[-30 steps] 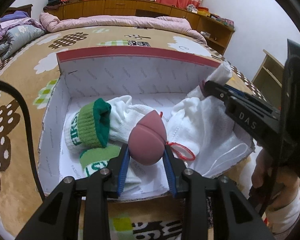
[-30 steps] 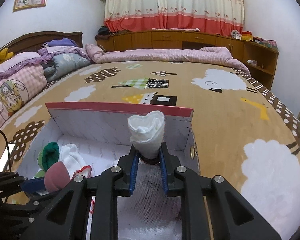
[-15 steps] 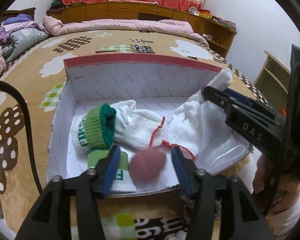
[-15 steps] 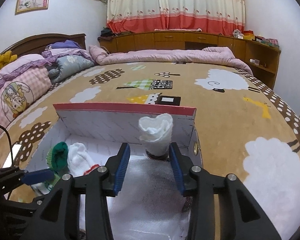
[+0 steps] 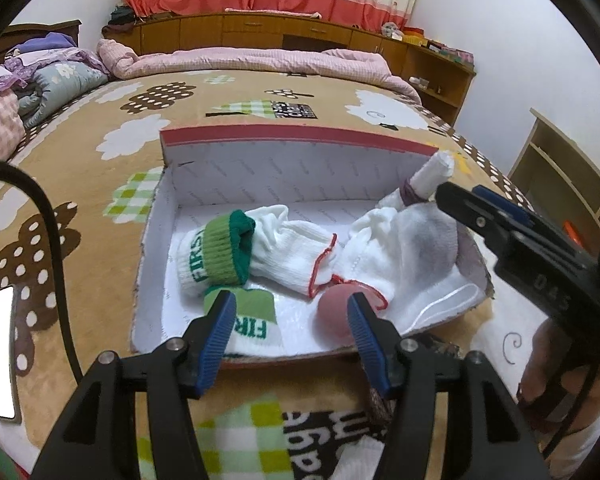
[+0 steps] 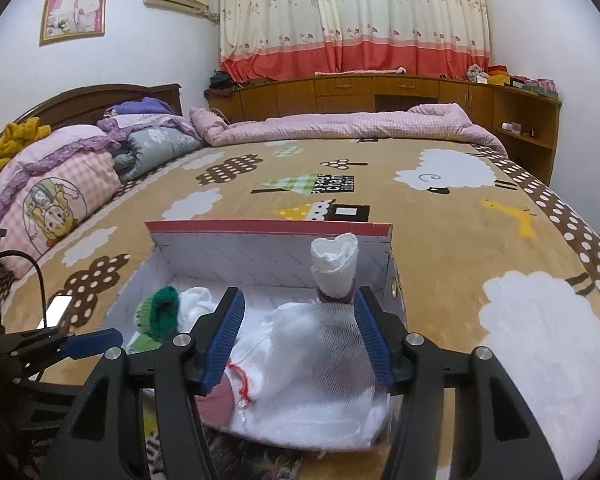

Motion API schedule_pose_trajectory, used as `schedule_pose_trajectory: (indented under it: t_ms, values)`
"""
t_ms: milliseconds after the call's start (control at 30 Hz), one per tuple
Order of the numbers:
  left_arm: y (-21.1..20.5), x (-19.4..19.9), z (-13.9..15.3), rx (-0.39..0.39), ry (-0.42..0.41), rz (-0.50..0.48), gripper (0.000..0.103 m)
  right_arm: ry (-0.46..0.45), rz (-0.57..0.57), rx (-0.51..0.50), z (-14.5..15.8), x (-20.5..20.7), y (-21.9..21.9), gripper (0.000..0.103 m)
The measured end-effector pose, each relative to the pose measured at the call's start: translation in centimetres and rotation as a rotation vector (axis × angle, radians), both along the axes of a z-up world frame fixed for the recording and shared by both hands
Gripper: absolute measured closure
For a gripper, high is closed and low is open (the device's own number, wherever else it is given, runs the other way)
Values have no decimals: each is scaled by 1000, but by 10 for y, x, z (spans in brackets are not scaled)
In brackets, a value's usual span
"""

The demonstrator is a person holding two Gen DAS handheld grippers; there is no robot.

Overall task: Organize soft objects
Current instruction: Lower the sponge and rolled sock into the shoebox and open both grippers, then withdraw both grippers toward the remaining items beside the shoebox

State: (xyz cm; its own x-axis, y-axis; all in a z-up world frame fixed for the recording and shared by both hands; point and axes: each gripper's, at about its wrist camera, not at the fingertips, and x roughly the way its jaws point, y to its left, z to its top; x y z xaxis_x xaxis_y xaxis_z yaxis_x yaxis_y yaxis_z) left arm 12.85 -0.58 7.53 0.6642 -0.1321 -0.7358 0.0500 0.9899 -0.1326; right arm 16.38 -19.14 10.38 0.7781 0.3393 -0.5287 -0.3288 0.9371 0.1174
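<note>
Two grippers, both with jaws spread wide and gripping nothing: left gripper (image 5: 292,320) nearest its camera at 6 o'clock, blue pads either side of the box's near edge; right gripper (image 6: 298,336) likewise at 6 o'clock in its own view, pads flanking the white bundle without touching it. One shallow cardboard box (image 5: 236,172), white-lined with a red top edge on its far wall, resting on the bed. Contents, near to far: one pink ball (image 5: 336,314) on the box floor at the front, just beside the left gripper's right pad; one green-and-white sock (image 5: 252,320) printed "FIR", flat at the front left; one rolled green-cuffed sock (image 5: 220,256) behind it at 10 o'clock; one white glove with red trim (image 5: 296,252) at centre, touching the rolled sock; one white mesh cloth bundle (image 6: 316,364) filling the right side at 2 o'clock and draped over the right wall; one white rolled cloth (image 6: 335,266) banded at its base, upright at the far right corner. Beyond the box at 12 o'clock: tan cartoon-print blanket (image 6: 440,232), pink quilt (image 6: 340,128), wooden cabinets (image 6: 380,92), red-and-cream curtain (image 6: 356,20)
</note>
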Motion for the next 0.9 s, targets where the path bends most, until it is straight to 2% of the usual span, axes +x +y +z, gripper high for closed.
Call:
schedule_pose_trajectory:
  t_ms: [267, 600, 900]
  values:
    - [4, -21, 12, 4, -13, -1, 42, -3, 11, 36, 11, -34, -4, 45]
    - [11, -45, 19, -7, -13, 2, 42, 1, 20, 32, 15, -71, -8, 45]
    - [12, -70, 13, -8, 11, -10, 42, 21, 21, 27, 8, -94, -12, 45]
